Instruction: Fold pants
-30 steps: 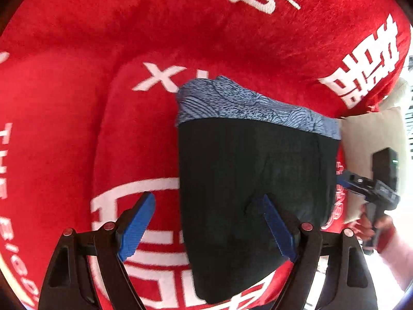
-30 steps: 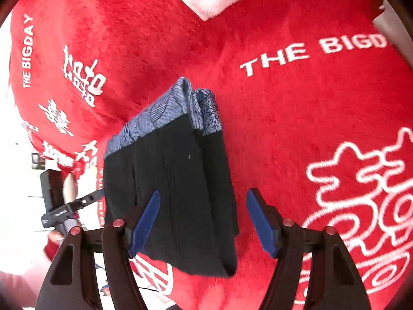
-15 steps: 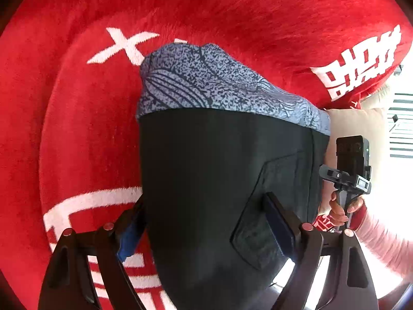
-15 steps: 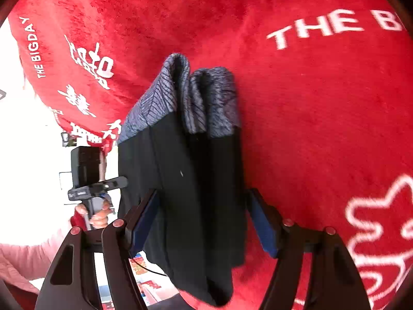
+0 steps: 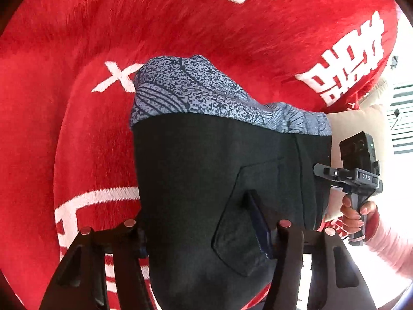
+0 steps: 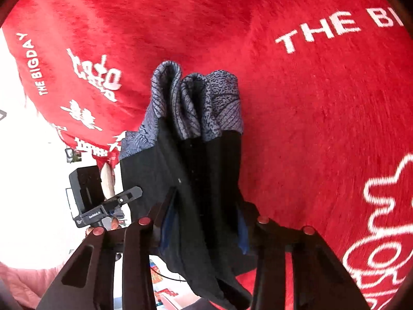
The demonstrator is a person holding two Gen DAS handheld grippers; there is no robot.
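We're indoors, and it reads as a home. A plush red blanket (image 6: 296,108) fills nearly everything, printed in white with "THE BIGDAY" lettering (image 6: 36,64) and Chinese characters (image 5: 346,64) — bedding-style fabric. At its edge in the left wrist view sits a cream cushion (image 5: 358,124), and beyond that bright daylight through slatted blinds (image 5: 402,118). Exactly which room it is, these views don't show.

Red plush blanket (image 5: 77,134) covers the whole support surface, printed with white characters and the words "THE BIGDAY"; folded dark pants (image 5: 206,180) with a blue-grey patterned band hang over it; whether their far end touches it, cannot tell
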